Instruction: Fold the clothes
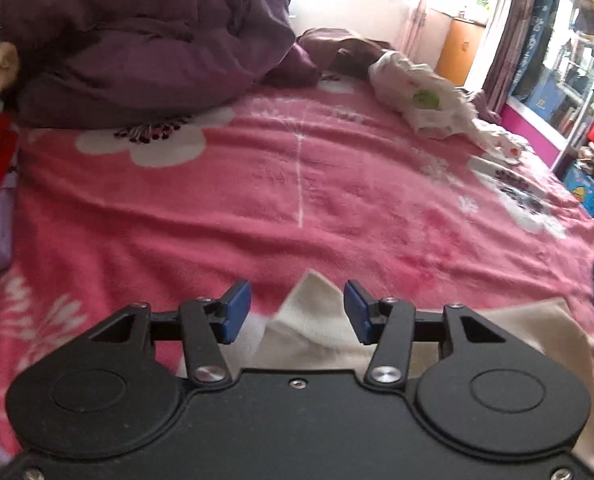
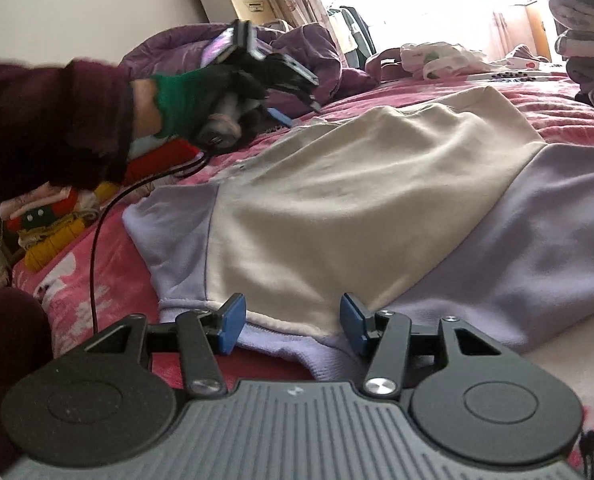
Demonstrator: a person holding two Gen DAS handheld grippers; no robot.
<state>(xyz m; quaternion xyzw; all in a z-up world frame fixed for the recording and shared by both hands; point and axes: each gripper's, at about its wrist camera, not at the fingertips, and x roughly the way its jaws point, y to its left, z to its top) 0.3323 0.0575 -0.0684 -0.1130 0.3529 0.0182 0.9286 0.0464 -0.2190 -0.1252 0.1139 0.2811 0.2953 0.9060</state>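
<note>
left tool: jaws apart | right tool: jaws apart, angled downward

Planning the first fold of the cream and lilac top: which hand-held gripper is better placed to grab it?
Probably the right hand-held gripper: open, with the top's hem between its pads. The left hand-held gripper, also open, has only a cream corner before it.

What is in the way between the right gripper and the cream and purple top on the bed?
Nothing visible. The right gripper sits right at the hem of the cream and lilac fabric top, its jaws apart with the hem edge between them. The left gripper is off at the far side, not blocking.
</note>
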